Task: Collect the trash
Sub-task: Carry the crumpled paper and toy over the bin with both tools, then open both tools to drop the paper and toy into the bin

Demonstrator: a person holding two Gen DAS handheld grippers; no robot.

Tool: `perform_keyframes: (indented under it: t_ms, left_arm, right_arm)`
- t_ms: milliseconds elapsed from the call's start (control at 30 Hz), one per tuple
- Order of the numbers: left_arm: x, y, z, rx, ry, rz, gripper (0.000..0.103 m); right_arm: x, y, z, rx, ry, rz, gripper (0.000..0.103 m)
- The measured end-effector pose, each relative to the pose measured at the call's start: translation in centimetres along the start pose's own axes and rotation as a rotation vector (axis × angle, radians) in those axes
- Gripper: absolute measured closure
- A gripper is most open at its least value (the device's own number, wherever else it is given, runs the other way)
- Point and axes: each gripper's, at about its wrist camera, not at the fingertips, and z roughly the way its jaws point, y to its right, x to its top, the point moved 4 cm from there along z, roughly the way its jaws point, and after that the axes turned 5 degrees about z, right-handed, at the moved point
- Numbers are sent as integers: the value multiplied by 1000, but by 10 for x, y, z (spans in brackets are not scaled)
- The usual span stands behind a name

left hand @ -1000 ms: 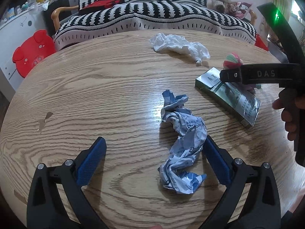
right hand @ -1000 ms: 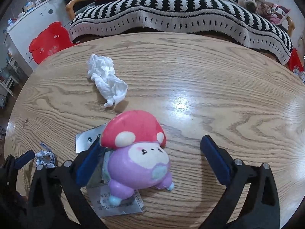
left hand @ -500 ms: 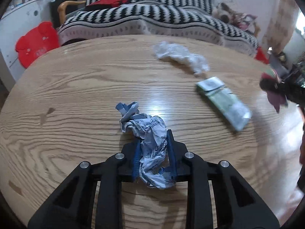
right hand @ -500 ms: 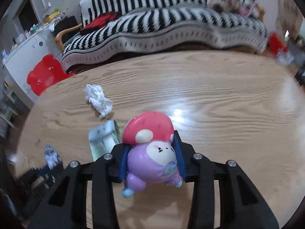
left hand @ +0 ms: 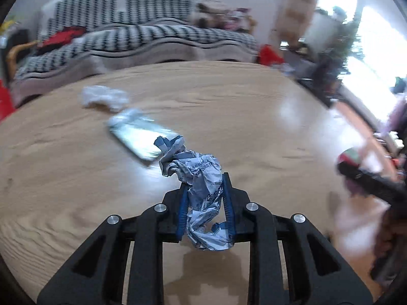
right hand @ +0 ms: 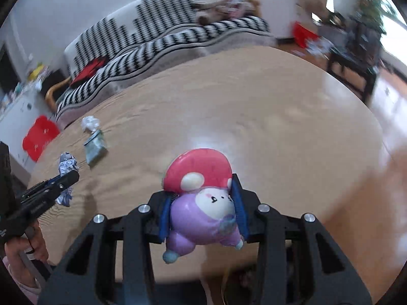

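The left gripper (left hand: pixel 204 200) had its blue fingers (left hand: pixel 182 211) pressed in on the crumpled blue-and-white wrapper (left hand: pixel 201 185), which a second earlier had lain loose on the wooden surface (left hand: pixel 63 178) between wide-open fingers; the wrapper now hung clear of the wood, its shadow below it. The right gripper (right hand: pixel 203 211) had likewise closed, its fingers (right hand: pixel 239 213) clamped on both sides of the purple mushroom toy (right hand: pixel 201 203) with the red cap, which a second before had stood on the silver-green packet inside an open gap. The toy was now lifted above the surface near its close edge. The silver-green packet (left hand: pixel 138 137) lay bare on the wood, with the crumpled white tissue (left hand: pixel 104 97) just beyond it, both in the same arrangement as before but swung to the left of the left wrist view. In the right wrist view, the left gripper and its wrapper appeared at the far left, held by a hand (right hand: pixel 17 256). Both views were blurred.
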Motion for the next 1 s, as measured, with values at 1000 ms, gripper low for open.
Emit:
perform_keyframes:
  t_ms: [1000]
  left_arm:
    - [-185, 251, 210, -1, -568, 384, 79]
  right_arm:
    - [-183, 236, 97, -99, -375, 441, 61]
